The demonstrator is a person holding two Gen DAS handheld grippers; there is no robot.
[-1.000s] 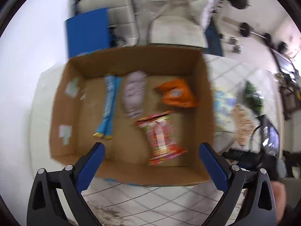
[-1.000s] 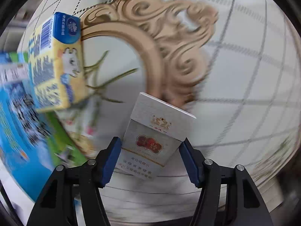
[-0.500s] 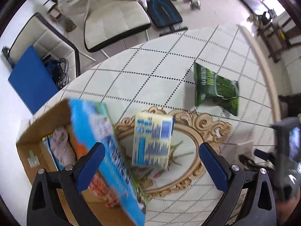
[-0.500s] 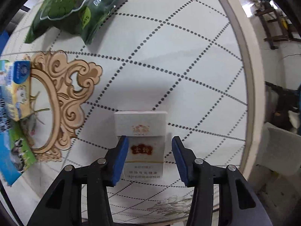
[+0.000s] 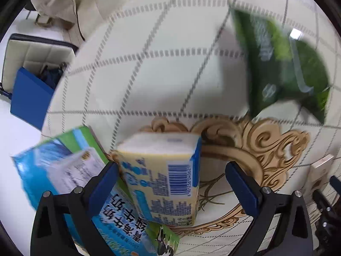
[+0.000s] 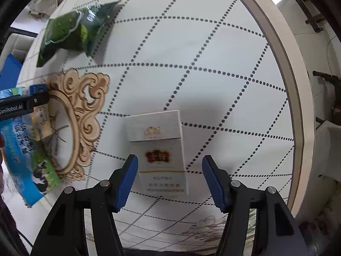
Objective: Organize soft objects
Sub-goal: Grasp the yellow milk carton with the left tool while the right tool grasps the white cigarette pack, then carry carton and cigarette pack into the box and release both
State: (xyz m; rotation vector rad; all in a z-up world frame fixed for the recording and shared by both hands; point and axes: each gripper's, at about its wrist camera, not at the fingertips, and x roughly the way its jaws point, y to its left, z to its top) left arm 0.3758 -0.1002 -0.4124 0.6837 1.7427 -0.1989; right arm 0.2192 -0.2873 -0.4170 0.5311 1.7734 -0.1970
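My left gripper (image 5: pixel 172 181) is open around a yellow and blue tissue pack (image 5: pixel 164 177) that lies on the table's gold ornament; its left pad is close to the pack, the right pad stands apart. A green snack bag (image 5: pixel 283 64) lies farther right, also in the right wrist view (image 6: pixel 74 27). My right gripper (image 6: pixel 170 177) is open, its pads apart on either side of a white cigarette box (image 6: pixel 162 149) lying flat on the table.
A blue and green milk carton (image 5: pixel 64 170) lies left of the tissue pack, touching it. The round table (image 6: pixel 213 64) has a raised beige rim (image 6: pixel 283 64). A chair (image 5: pixel 38 49) and a blue board (image 5: pixel 29 98) stand beyond the table.
My left gripper swung from the cardboard box to the table and closed in on the tissue pack. My right gripper opened and let go of the cigarette box, now flat on the table.
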